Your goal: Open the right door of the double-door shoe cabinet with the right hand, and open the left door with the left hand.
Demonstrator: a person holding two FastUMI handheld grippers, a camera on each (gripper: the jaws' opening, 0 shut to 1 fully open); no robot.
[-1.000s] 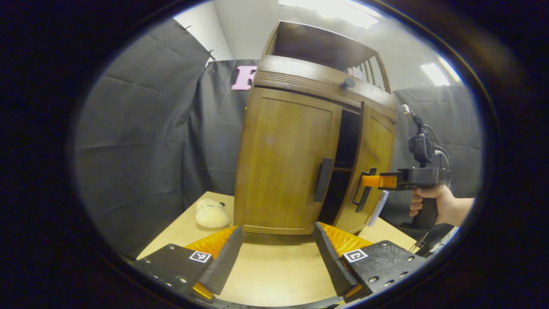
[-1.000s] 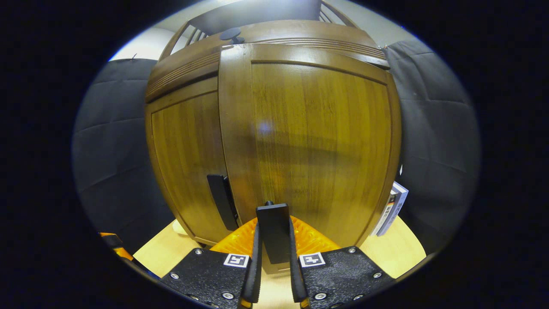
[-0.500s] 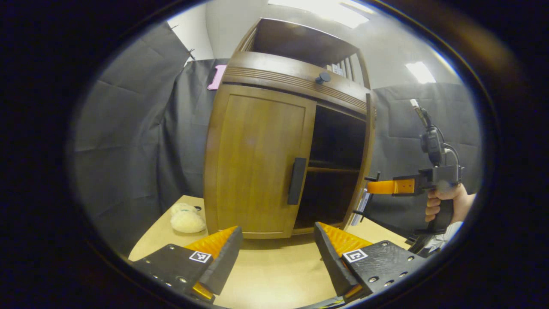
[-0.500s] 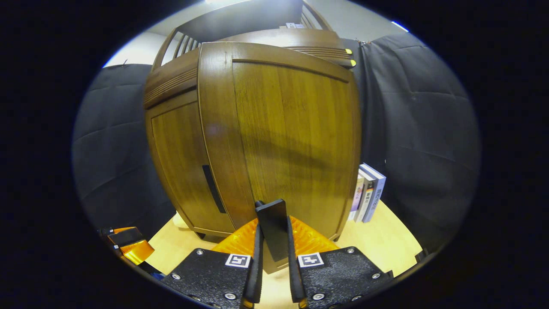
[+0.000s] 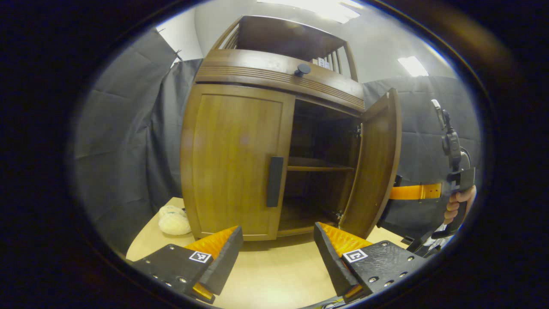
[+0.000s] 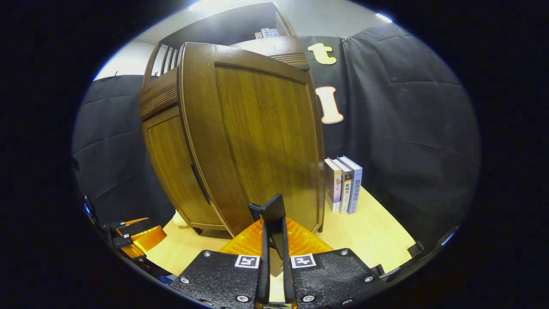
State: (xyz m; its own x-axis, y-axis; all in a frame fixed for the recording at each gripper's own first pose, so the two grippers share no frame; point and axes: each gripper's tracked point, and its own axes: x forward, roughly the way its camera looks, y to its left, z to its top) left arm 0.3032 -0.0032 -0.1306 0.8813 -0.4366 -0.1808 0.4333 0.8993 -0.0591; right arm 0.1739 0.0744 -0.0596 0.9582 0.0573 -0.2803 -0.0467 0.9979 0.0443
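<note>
Right door swung wide, left door not yet touched.

Nearest, right gripper (image 6: 274, 262) clamped on right handle (image 6: 272, 211), both fingers pinching its slim bar so a pull turns right door (image 6: 257, 137) on its hinge. Left gripper (image 5: 278, 253) spread wide, holding nothing, aimed at left handle (image 5: 274, 182) on shut left door (image 5: 233, 159), likely readied to take it. Farther off, cabinet (image 5: 274, 75) at table (image 5: 274, 274) back, 1 shelf (image 5: 319, 164) bared; 3 books (image 6: 343, 184) beside it.
</note>
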